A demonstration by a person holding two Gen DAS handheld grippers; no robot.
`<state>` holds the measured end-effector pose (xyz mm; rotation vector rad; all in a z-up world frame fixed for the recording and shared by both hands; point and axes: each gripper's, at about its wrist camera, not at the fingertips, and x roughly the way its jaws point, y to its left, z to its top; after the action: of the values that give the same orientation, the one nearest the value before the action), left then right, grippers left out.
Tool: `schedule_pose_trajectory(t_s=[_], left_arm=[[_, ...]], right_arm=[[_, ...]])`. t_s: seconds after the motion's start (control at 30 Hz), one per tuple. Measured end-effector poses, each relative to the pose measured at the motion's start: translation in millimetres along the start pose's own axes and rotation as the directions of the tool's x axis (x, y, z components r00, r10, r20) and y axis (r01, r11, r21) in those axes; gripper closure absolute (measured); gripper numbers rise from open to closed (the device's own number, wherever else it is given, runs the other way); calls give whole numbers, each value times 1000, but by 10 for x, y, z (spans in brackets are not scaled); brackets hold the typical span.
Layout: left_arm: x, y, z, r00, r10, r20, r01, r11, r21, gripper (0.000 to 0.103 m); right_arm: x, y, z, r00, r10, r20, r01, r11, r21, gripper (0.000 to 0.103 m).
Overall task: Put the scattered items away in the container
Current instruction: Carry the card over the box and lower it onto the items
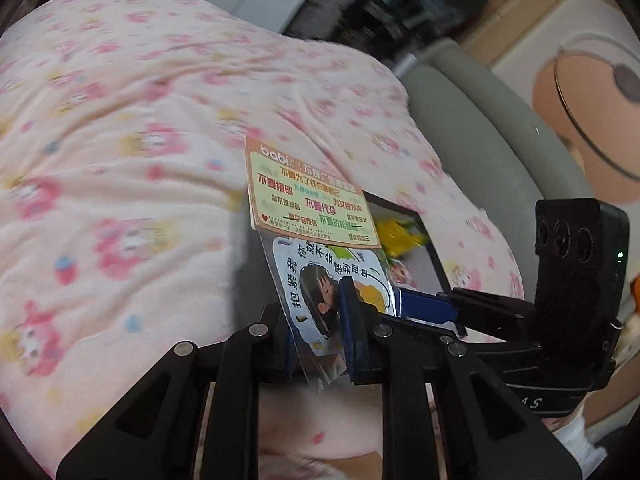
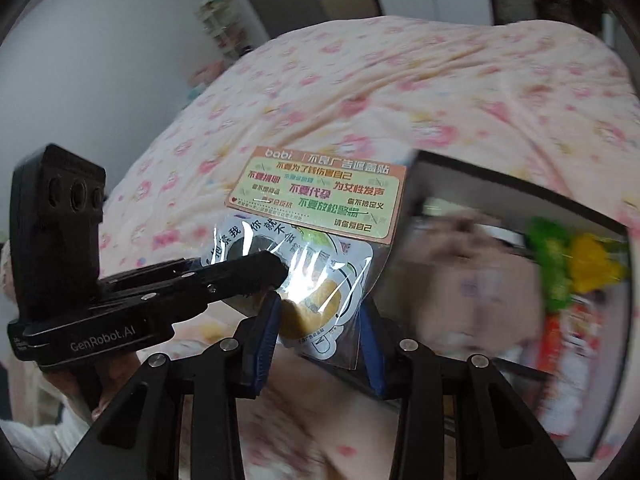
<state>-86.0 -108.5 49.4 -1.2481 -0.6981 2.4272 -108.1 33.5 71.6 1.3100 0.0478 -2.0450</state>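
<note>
Sticker pack pinched above the bedspread

Bedspread (image 1: 120, 128), pink and flower-printed, fills the left and far part of both views. One sticker pack (image 1: 316, 216) in a clear sleeve stands upright at the middle, near the cameras, its orange header card on top. In the left wrist view the left gripper (image 1: 320, 332) is pinching the pack's lower part between its blue pads. The right gripper (image 1: 432, 308) reaches in from the right, just beside the pack; whether it touches cannot be told there. The right wrist view shows what that one hides: the right gripper (image 2: 320, 328) has its fingers spread either side of the pack's lower edge, not pressed on it, while the left gripper (image 2: 276, 272) comes in from the left, closed on the sleeve. To the right, one dark-rimmed container (image 2: 516, 192) lies on the bedspread, with blurred green, yellow and red items inside; only its corner (image 1: 416, 216) shows behind the pack in the left view.
</note>
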Motion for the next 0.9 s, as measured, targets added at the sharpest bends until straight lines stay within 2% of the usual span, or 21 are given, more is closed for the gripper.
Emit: schedule_pose_trajectory(t_s=[0.13,0.23,0.33,0.4,0.43,0.5,0.6,0.67,0.73,0.8,0.9], left_arm=[[632,-577,64,993,-52,-105,61,995,77,86],[1086,-864,74,984,-66,-163,88,988,126,86],[1593,-1017,33,962,-25,-272,65,988,139,86],[1780,-1066,-37,950,-17,-312,66,987,147,85],[1833,-1063,-80,950,7,-312,41,988,149,80],[1831,-933,-102,950,20,-311,10,995,96,69],[1667,-755,-72,968,24,-251,-12,999,48,69],[1571,-677,-52,974,21,-226,-13,999,39,69],[1526,-609,-42,976,25,-216,-21,1000,21,69],[1526,-569,-30,978,48,-202,-45,999,20,71],[1485,-571,-24,982,125,-141,-120,992,48,71]], right_arm=[[-303,-708,-176,995,-102,7,102,992,71,68],[-318,-1214,-359,993,-118,-19,120,981,151,68],[-167,-1556,-522,993,-109,-53,118,962,247,68],[-62,-1815,-600,989,-113,-98,140,931,337,69],[-31,-1899,-613,988,-111,-106,143,916,374,70],[-2,-1901,-591,984,-126,-122,163,915,369,71],[-73,-1739,-524,975,-207,-84,223,929,295,71],[-173,-1641,-501,954,-298,-33,297,925,239,71],[-241,-1609,-478,924,-382,8,371,902,221,71],[-238,-1640,-443,912,-410,19,394,888,238,71],[-193,-1757,-449,933,-361,-9,349,896,273,71]])
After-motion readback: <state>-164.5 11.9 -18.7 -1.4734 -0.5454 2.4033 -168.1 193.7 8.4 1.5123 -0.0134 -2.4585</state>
